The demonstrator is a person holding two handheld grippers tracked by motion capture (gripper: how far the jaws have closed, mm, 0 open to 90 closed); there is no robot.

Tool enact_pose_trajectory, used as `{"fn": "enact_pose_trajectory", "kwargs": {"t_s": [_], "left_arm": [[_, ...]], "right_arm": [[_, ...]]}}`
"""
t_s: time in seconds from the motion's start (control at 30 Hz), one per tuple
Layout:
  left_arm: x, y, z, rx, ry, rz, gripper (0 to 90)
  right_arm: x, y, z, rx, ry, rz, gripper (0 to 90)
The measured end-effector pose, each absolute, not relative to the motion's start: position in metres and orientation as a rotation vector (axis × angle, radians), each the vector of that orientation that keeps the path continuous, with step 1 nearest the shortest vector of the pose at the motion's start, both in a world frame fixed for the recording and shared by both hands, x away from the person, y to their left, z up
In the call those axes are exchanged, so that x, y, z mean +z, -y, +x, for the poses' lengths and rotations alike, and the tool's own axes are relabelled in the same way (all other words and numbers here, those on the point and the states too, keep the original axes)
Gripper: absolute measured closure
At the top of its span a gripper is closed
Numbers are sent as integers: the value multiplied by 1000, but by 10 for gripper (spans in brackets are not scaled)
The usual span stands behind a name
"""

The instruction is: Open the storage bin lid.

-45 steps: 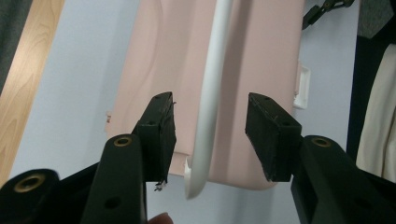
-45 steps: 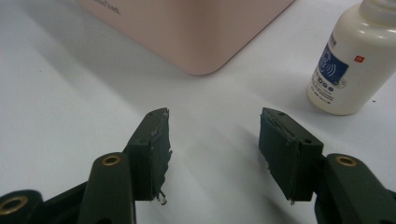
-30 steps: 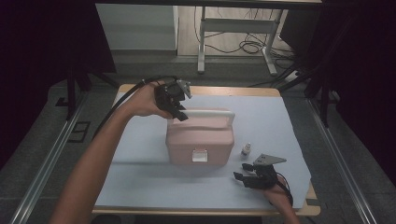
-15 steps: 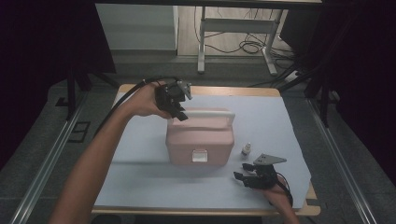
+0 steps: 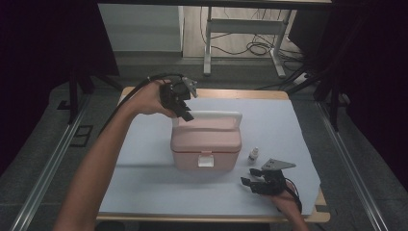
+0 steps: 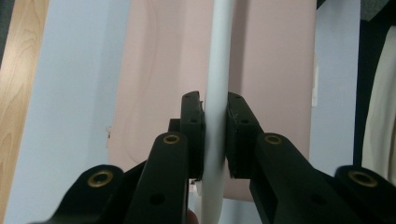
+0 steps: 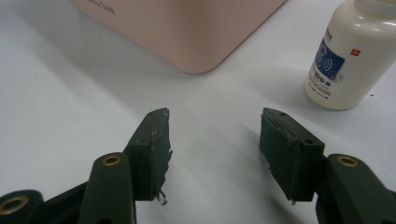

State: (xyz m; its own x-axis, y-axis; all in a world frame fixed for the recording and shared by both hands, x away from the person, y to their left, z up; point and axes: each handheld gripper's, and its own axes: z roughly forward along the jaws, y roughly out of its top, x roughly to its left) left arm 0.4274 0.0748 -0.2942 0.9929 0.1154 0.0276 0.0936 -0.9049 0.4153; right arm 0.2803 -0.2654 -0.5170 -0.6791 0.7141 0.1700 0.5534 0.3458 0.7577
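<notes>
Pink case (image 5: 206, 144) sits mid-worktop (image 5: 144, 173), its white handle (image 6: 217, 93) clamped in the left hand-held gripper (image 6: 215, 135); handle ends cut off. Small white bottle (image 7: 348, 60), cap cropped, stands just beside the case. Right hand-held gripper (image 7: 215, 149) rests apart nearby.

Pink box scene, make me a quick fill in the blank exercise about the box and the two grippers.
1. The left gripper is shut on the box's white ____.
2. The right gripper has its jaws ____.
3. The small white bottle stands on the person's ____ side of the pink box.

Missing words: handle; open; right
</notes>
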Motion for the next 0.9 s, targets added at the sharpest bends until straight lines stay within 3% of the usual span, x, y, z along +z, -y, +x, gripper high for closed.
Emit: {"fn": "enact_pose_trajectory", "kwargs": {"t_s": [0.3,0.4,0.43,0.47,0.57,0.67,0.9], "left_arm": [[-290,-78,436,35,-164,2680,796],[-290,-78,436,25,-168,2678,798],[-290,-78,437,25,-158,2684,798],[-290,-78,437,21,-167,2678,798],[-290,-78,437,17,-172,2675,797],[-290,-78,438,20,-168,2674,798],[-290,-78,438,18,-165,2672,797]], "right_arm": [[-514,266,279,1261,-2422,1125,509],[-512,265,278,1270,-2412,1116,593],[-509,265,277,1271,-2398,1104,674],[-509,265,277,1271,-2398,1104,674],[-502,265,274,1285,-2367,1069,817],[-495,265,272,1298,-2336,1041,894],[-468,261,263,1377,-2217,992,899]]}}
